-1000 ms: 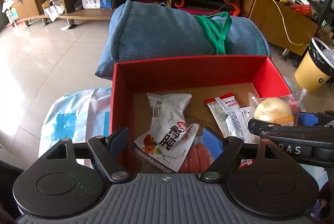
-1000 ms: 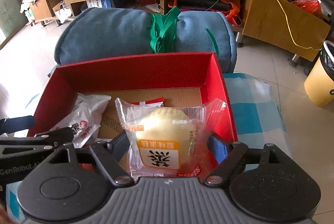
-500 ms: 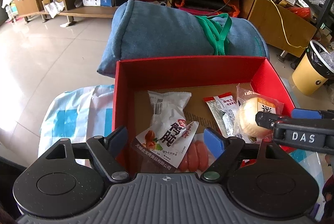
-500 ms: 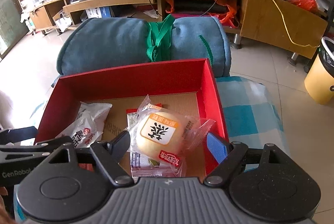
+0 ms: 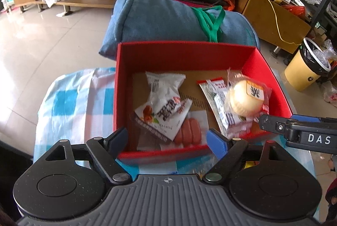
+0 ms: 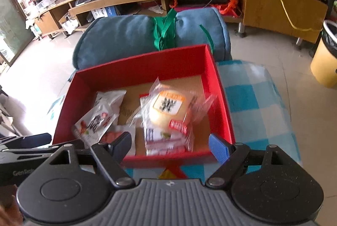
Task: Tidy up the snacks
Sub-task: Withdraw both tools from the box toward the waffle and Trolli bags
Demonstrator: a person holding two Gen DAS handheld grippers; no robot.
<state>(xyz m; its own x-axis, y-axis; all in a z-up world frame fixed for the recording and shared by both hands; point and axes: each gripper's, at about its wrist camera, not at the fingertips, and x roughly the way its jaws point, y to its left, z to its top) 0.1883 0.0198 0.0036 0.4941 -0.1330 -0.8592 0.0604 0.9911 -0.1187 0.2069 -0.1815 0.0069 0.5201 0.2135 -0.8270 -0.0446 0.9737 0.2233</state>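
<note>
While both tongs hang spread wide with nothing between the fingers, the wrapped bun (image 6: 168, 109) lies in the red box (image 6: 219, 97), ahead of the right gripper (image 6: 170, 145). It is pale and round, in clear film with an orange label; motion-blurred, print unreadable. Under it: flat sachets (image 6: 160, 137) with red ends. Ahead of the left gripper (image 5: 168, 138): white snack pouch (image 5: 163, 104) overlapping a sausage pack (image 5: 188, 131). The box sits on blue-checked cloth (image 6: 252, 99), a rolled blue blanket (image 5: 168, 17) just past its far wall. The box's near wall stands between each gripper and the snacks. Sausage pack is half hidden under the pouch.
</note>
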